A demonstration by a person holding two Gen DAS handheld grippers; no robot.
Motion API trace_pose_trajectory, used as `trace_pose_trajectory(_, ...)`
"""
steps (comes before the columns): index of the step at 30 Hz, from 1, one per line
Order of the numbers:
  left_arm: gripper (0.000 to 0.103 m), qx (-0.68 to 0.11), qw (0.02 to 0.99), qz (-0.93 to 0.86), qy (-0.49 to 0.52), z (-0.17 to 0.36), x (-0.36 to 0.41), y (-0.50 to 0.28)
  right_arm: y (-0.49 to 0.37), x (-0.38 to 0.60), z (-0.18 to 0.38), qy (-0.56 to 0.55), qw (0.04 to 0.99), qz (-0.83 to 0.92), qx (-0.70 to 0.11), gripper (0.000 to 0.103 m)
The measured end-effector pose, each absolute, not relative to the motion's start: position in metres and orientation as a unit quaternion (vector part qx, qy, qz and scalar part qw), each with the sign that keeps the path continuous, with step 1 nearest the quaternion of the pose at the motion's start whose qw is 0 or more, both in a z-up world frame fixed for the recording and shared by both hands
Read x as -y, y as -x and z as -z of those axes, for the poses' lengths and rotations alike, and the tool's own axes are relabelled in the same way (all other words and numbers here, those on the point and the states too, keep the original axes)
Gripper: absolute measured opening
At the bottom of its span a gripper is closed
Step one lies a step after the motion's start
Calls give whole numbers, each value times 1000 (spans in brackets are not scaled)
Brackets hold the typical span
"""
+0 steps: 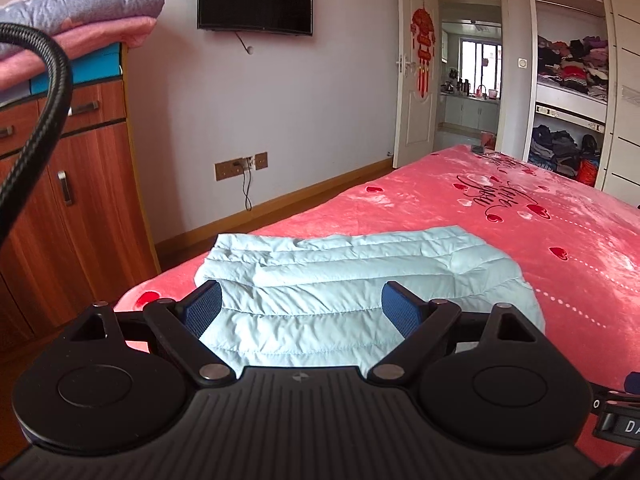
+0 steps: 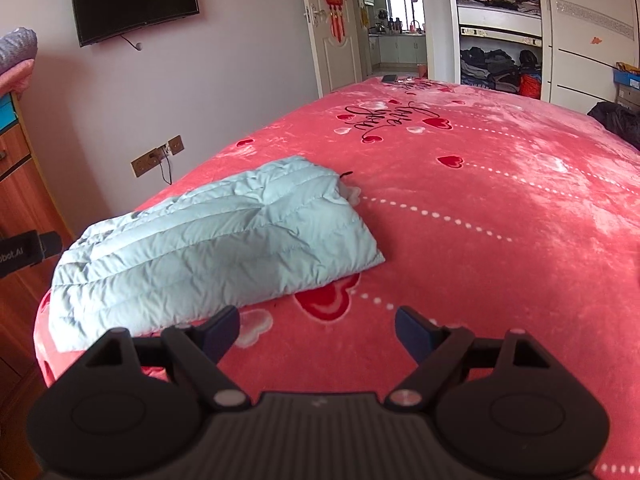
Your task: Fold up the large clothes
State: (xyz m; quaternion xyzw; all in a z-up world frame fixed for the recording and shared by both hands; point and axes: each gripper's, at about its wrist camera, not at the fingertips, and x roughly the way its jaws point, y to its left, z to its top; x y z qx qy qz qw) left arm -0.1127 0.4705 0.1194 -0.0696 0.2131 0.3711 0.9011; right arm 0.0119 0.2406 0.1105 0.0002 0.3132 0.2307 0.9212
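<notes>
A light blue quilted jacket [image 1: 352,280] lies folded into a compact bundle on the pink bed [image 1: 520,216], near its left front corner. It also shows in the right wrist view [image 2: 208,240]. My left gripper [image 1: 302,310] is open and empty, held just above the near part of the jacket. My right gripper [image 2: 318,334] is open and empty, above the bedspread [image 2: 480,208] just right of the jacket's near edge, not touching it.
A wooden cabinet [image 1: 80,184] with stacked blankets [image 1: 80,12] stands left of the bed. A black cable [image 1: 44,112] hangs at left. A dark garment [image 2: 616,120] lies at the bed's far right. A phone [image 2: 389,78] lies at the bed's far end. Open wardrobe shelves [image 2: 500,32] stand behind.
</notes>
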Motion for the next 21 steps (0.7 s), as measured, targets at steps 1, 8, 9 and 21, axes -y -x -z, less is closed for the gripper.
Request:
trace_pose_trajectory(1, 103, -211, 902, -371, 66, -124, -465, 119, -7, -238, -113, -1, 922, -230, -312, 85)
trace_pose_trajectory(8, 103, -193, 911, -359, 60, -150, -440, 148, 23, -222, -132, -11, 924, -233, -302, 85)
trace_pose_trajectory(9, 103, -191, 913, -356, 58, -154, -438, 150, 27, -220, -136, -11, 924, -235, -300, 85)
trace_pose_trajectory(21, 103, -177, 922, -343, 44, -176, -406, 177, 65, -198, -166, -5, 934, -230, -274, 96)
